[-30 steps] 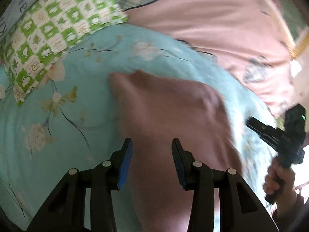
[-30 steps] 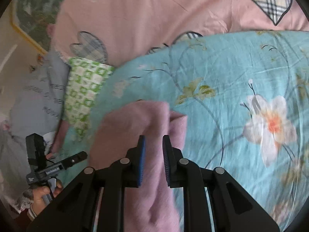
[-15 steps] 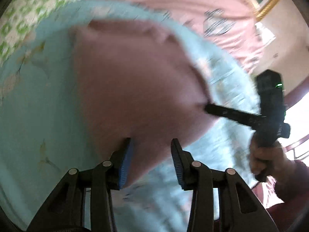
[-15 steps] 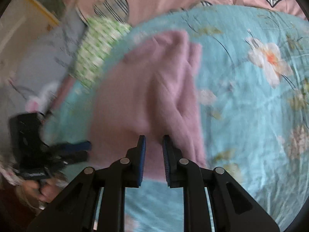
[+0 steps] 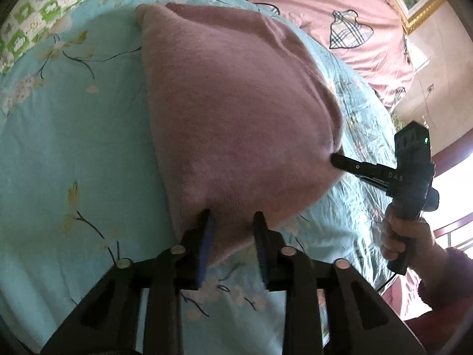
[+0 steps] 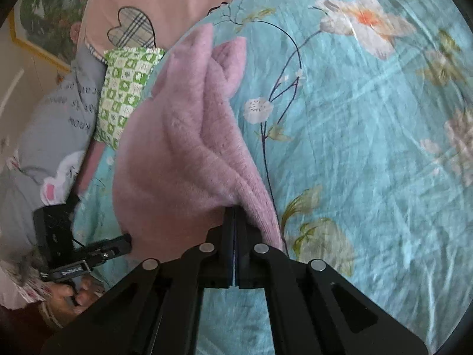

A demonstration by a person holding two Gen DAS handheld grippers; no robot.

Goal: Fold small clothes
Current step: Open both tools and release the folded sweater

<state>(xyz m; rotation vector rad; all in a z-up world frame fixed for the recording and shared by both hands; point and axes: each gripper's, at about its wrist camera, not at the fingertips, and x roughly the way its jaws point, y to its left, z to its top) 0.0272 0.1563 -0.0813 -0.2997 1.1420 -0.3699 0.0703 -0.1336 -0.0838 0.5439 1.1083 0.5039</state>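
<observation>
The right gripper [image 6: 234, 216] has its jaws pressed together, and their tips vanish under the pink garment's [image 6: 177, 148] fuzzy hem, so any fabric pinched between them cannot be made out. Left of the jaws, grey printed bedding [image 6: 59, 118] bears lettering too blurred to read.

One pink garment [image 5: 236, 112] lies ahead of both grippers. Two grippers: left gripper [image 5: 232, 222], right gripper [image 6: 234, 216]. One green checked pillow [image 6: 124, 88] sits beyond the garment, one teal floral sheet [image 6: 369, 148] underneath, one pink quilt [image 5: 310, 6] farther off.
</observation>
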